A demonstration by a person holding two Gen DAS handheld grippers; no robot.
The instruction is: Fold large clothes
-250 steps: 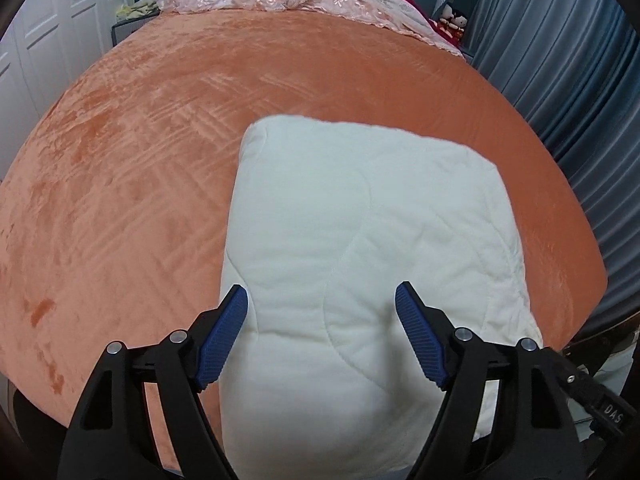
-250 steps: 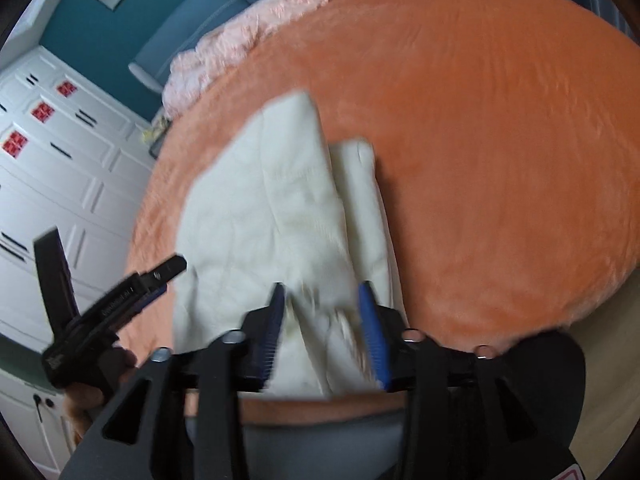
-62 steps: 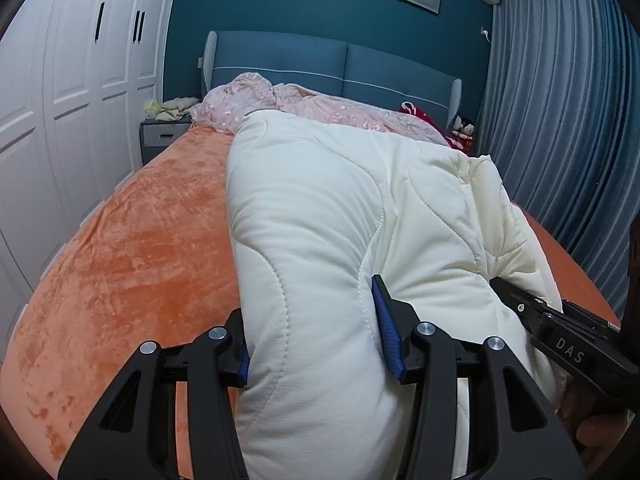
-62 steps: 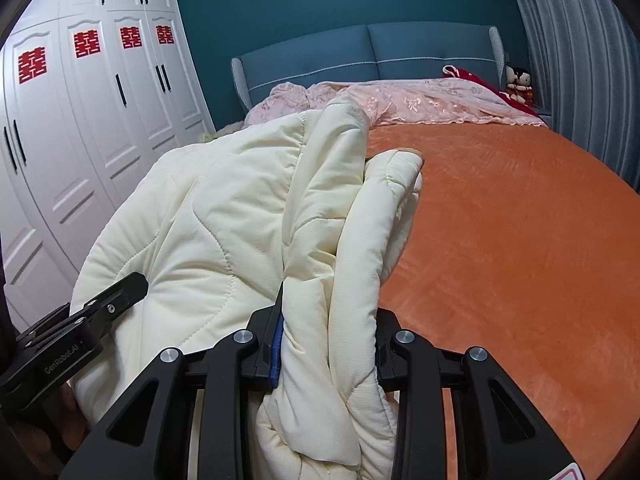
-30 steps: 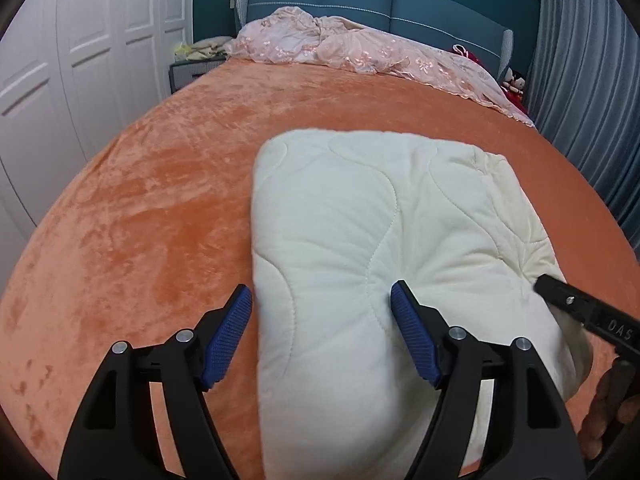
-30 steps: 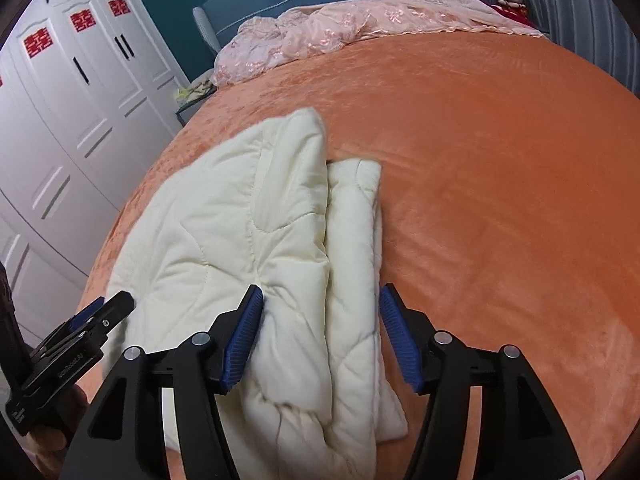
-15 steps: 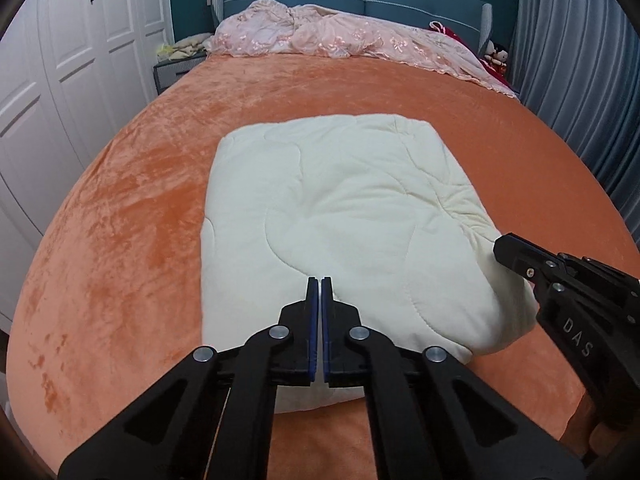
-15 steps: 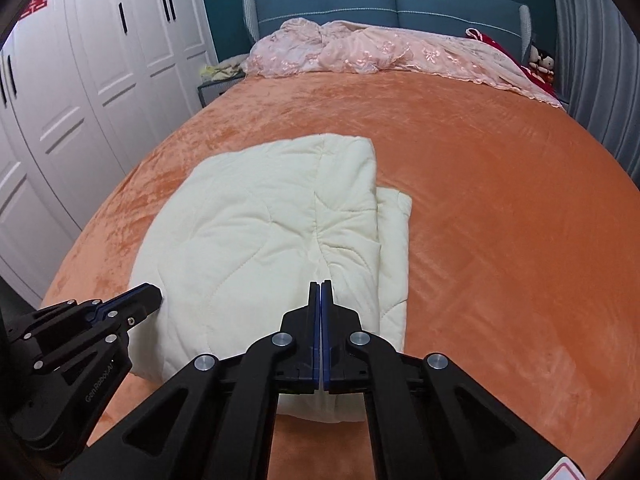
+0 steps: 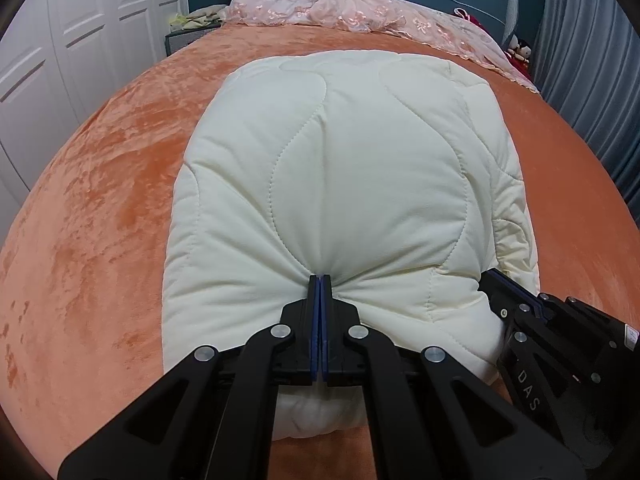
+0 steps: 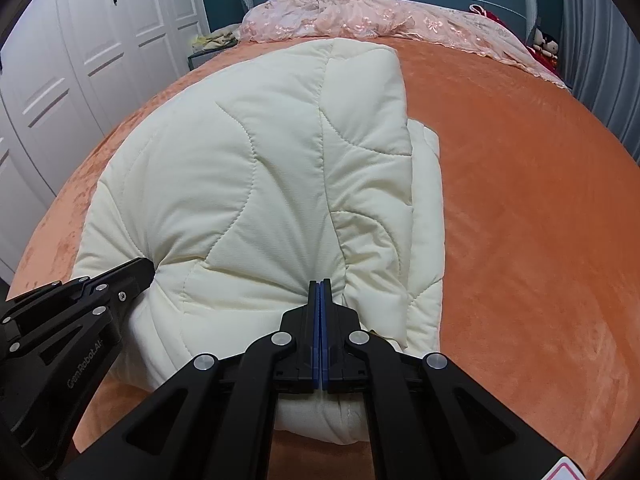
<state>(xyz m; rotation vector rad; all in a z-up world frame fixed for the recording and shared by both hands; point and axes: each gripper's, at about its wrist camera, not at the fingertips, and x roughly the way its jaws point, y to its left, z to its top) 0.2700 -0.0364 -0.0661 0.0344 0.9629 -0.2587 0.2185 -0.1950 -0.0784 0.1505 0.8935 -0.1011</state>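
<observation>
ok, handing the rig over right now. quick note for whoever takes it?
Left claw: shut, tip pressed into the near edge of the cream quilted garment.
Right claw: shut, tip pressed into the same near edge, further right.
The garment lies on the orange bedspread, folded into a thick stack of layers.
Left: whether either claw actually pinches fabric cannot be told; tidy the lower layer sticking out on the right.

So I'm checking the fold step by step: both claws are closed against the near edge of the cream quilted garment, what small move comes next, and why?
Probably draw both claws back. The left claw and right claw are shut, tips pressing dimples into the cream quilted garment, which already lies as a compact stack on the orange bedspread. Whether fabric is pinched is unclear.
</observation>
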